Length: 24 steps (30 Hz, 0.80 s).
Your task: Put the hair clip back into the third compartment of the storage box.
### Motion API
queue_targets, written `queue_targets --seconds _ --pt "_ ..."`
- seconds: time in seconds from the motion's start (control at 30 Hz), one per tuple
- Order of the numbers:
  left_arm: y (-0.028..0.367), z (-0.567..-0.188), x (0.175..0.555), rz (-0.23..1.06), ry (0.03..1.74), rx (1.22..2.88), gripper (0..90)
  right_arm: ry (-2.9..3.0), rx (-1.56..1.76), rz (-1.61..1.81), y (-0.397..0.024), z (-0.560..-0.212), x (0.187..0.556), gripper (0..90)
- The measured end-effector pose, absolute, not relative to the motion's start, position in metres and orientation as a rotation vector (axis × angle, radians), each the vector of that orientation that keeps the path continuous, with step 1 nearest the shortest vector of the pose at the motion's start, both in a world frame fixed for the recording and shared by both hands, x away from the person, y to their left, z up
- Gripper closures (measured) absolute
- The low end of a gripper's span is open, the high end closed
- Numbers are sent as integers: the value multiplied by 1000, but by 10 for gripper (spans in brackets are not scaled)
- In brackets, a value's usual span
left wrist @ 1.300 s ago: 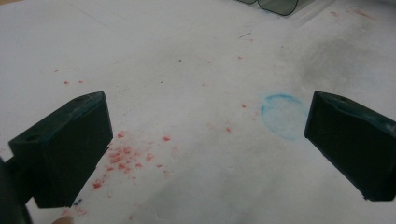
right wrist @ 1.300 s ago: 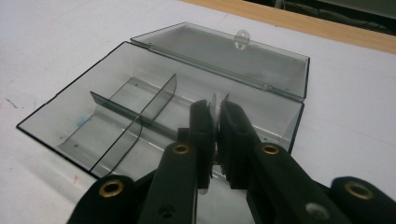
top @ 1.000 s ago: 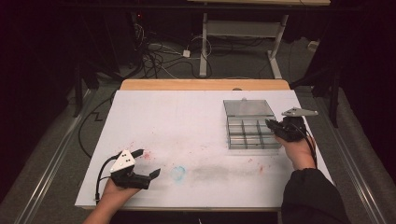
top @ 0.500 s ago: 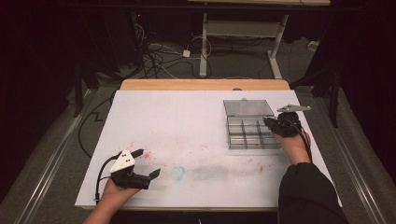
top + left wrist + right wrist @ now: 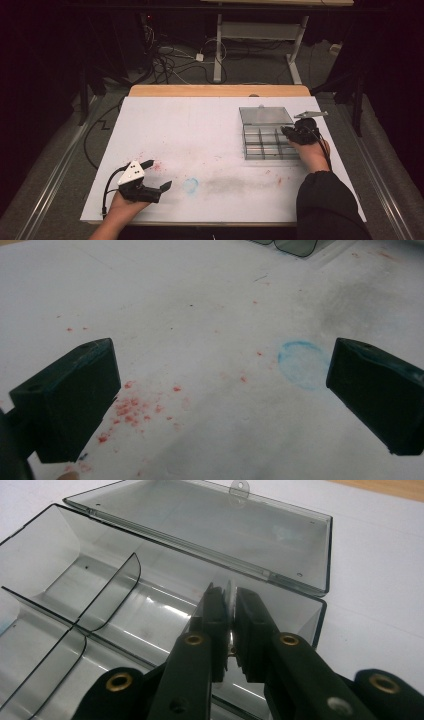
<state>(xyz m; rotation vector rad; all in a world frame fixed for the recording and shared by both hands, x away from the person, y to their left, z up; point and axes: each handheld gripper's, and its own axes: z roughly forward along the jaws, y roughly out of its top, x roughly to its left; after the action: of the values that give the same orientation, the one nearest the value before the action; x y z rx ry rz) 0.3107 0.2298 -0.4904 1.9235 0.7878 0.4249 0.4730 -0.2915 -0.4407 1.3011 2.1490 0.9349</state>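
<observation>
A clear grey compartment box (image 5: pixel 260 147) lies open at the table's right, its lid (image 5: pixel 265 116) folded flat behind it. My right gripper (image 5: pixel 289 131) hangs over the box's far right compartment. Its jaws are shut on a thin pale flat piece (image 5: pixel 231 592) that stands edge-up between the pads, above the box (image 5: pixel 100 595) and in front of the lid (image 5: pixel 210 525). My left gripper (image 5: pixel 159 174) rests near the front left of the table, open with nothing between its fingers (image 5: pixel 75 395).
The white table sheet (image 5: pixel 200 130) has red specks (image 5: pixel 130 407) and a faint blue ring stain (image 5: pixel 300 362) just ahead of the left gripper. A wooden strip (image 5: pixel 220 90) runs along the far edge. Cables lie on the floor beyond.
My right gripper has shifted a little to the left and down over the box with the thin piece still in it. The left hand has stayed still.
</observation>
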Motion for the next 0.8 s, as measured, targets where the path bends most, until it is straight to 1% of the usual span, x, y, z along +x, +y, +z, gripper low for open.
queue_targets --seconds 0.47,0.53,0.57,0.6,0.63,0.67,0.8 --pt "230 -490 311 426 787 1923 3 2180 1320 903 -288 -445 477 844" --pt "230 -490 310 427 787 1922 3 2182 1334 918 -289 -445 478 743" --pt "230 -490 311 427 786 1923 3 2182 1334 918 -289 -445 478 743" --pt "230 -490 311 426 786 1923 3 2182 1341 942 -290 -445 478 712" --pt "230 -490 311 426 787 1923 3 2182 1341 942 -290 -445 478 712" --pt "230 -490 310 427 786 1922 3 2183 1340 950 -290 -444 478 692" --pt "230 -490 310 429 786 1921 3 2179 1356 974 -292 -443 476 668"
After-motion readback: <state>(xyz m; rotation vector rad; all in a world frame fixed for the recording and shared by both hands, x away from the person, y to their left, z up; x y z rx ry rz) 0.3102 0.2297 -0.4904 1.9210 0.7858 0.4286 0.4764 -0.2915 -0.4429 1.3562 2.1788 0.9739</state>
